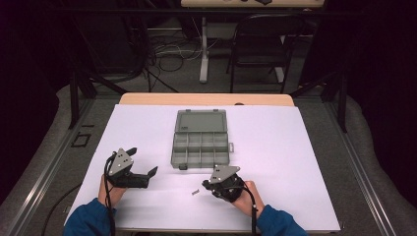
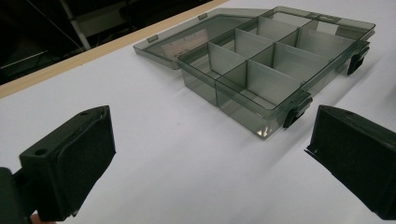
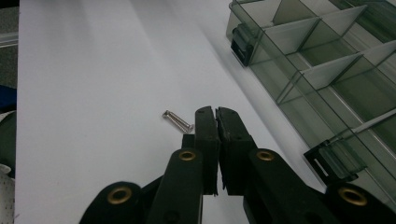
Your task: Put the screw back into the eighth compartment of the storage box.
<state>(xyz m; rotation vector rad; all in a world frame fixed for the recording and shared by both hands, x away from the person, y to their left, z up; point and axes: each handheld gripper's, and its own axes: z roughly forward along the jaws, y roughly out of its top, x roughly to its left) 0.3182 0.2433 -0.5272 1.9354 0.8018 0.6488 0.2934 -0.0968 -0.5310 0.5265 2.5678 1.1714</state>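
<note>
Lying on the white table [image 1: 295, 162], just in front of the open organizer box [image 1: 200, 147], 1 small screw [image 3: 177, 121] remains unpicked. Nearest the person, the right gripper [image 3: 215, 112] has its jaws pressed together on nothing, tips just beside the screw. The left gripper [image 1: 142, 164], well left of the box, has its jaws spread wide and empty. Farther off, the box's compartments look bare, so sorting seems barely begun.
</note>
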